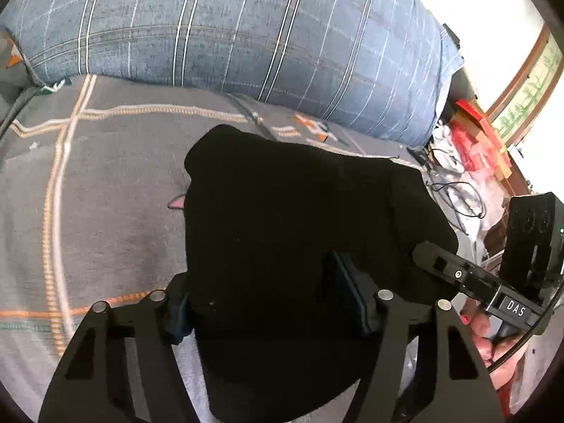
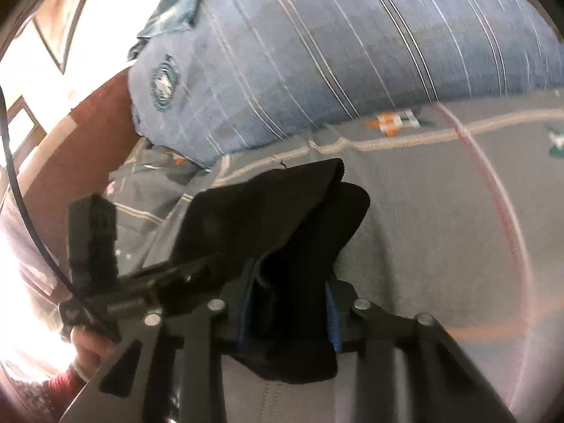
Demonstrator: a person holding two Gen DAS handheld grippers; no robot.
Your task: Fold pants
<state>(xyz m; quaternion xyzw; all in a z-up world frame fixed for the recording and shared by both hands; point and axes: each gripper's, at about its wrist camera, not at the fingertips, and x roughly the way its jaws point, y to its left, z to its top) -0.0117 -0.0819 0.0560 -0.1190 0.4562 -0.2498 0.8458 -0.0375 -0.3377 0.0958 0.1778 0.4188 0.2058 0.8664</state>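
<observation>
Black pants (image 1: 282,211) lie bunched on a grey patterned bed cover (image 1: 105,194). My left gripper (image 1: 268,303) sits over their near end with its jaws wide; the cloth fills the gap between the pads without looking pinched. One finger (image 1: 179,313) stands at the cloth's left edge. The right gripper's body (image 1: 469,278) shows at the right, in a hand. In the right wrist view my right gripper (image 2: 289,303) has its blue pads close together on a raised fold of the pants (image 2: 282,218). The left gripper (image 2: 91,246) is beside it on the left.
A large blue plaid pillow (image 1: 246,28) lies along the far side of the bed. Past the bed's right edge there is clutter: red packets (image 1: 472,141), cables (image 1: 458,194) and a window frame. A person's red sleeve (image 2: 70,380) shows at the lower left.
</observation>
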